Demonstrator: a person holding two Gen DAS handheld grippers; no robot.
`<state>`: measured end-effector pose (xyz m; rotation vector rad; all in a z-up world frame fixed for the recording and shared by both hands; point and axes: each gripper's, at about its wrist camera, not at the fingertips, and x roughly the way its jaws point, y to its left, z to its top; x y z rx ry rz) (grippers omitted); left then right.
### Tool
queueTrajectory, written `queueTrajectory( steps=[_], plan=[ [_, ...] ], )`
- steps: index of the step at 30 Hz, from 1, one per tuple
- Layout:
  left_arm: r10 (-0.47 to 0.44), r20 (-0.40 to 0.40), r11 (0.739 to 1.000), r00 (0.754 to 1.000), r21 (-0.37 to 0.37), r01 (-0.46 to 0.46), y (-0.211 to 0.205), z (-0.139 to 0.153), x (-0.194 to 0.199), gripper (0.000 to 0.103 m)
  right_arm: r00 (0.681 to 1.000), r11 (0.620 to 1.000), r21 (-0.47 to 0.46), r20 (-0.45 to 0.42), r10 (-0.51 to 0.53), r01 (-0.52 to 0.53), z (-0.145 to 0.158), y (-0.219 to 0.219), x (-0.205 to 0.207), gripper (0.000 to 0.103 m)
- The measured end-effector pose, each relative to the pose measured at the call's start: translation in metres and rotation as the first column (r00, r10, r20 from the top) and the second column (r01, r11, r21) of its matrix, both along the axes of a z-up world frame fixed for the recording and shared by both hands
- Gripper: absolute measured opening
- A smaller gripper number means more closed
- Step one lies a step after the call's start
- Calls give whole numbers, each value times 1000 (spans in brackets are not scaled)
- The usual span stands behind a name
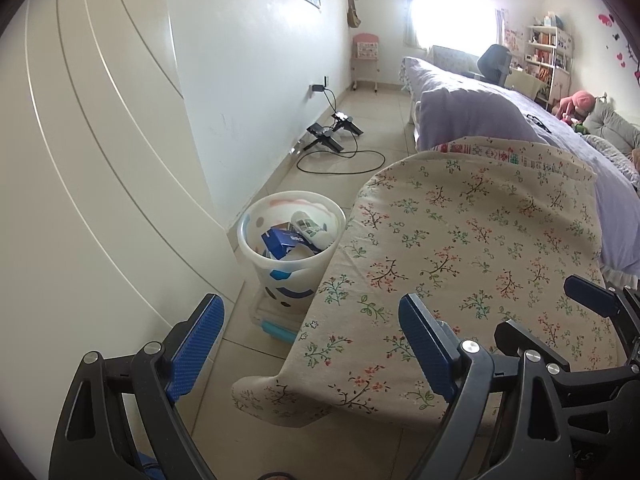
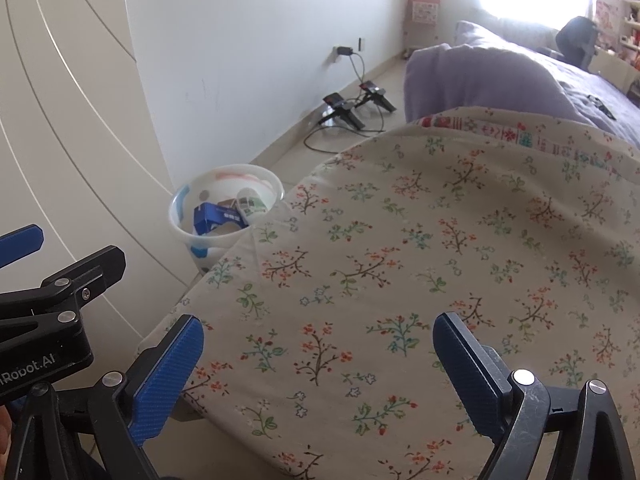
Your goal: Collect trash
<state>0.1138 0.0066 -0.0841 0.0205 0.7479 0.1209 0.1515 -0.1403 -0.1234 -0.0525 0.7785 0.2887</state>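
Both hand-held grippers, left [image 1: 308,344] and right [image 2: 318,364], stand wide with nothing between the fingers. Trash, a blue box [image 1: 283,240] and a bottle [image 1: 311,229], lies inside the white bin [image 1: 256,240] beside the flowered counter [image 1: 460,248].

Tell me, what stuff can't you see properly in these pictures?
- Bottom of the bin: both views, its wall and the floral cloth hide it.
- What's under the blue box: covered by it and the white bottle.
- Window: glare washes it out.
- Shelf items: left view, too small.
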Motion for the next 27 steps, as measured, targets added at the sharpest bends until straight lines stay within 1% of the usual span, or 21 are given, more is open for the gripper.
queueTrajectory(
  steps=[5, 9, 27],
  plan=[
    [0, 1, 1000, 1000, -3, 0, 0, 0, -1, 91, 1000, 1000, 26, -13, 7, -6, -1, 0, 1, 96],
    [2, 3, 1000, 1000, -4, -2, 0, 1, -1, 91, 1000, 1000, 14, -9, 8, -8, -1, 2, 1, 96],
    [5, 0, 1000, 1000, -8, -5, -2, 1, -2, 91, 1000, 1000, 15, -7, 9, -9, 1, 2, 0, 96]
  ],
)
